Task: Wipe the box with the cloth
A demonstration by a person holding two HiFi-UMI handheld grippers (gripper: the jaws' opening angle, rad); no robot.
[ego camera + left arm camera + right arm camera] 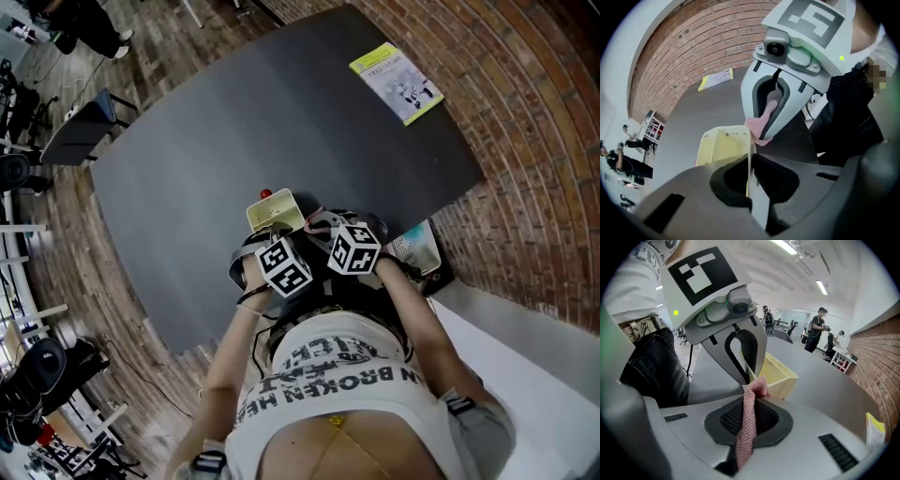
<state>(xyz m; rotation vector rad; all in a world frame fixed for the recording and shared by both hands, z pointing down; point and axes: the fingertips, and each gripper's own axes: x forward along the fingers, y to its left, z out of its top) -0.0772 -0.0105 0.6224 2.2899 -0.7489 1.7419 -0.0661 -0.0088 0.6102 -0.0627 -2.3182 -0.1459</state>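
Head view looks steeply down from above the person onto the dark counter (234, 122), near edge lowest in frame; left gripper (751, 187) view sits close and low, facing the brick wall (684, 51); right gripper (746, 427) view faces the opposite way, toward the open room; both share the yellow box (723, 143) close up.

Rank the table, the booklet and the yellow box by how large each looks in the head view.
1. Table: by far the largest, filling most of the view.
2. Booklet: looks larger than the box, though it lies farther off.
3. Yellow box: smallest; its near edge is hidden, so only part shows.
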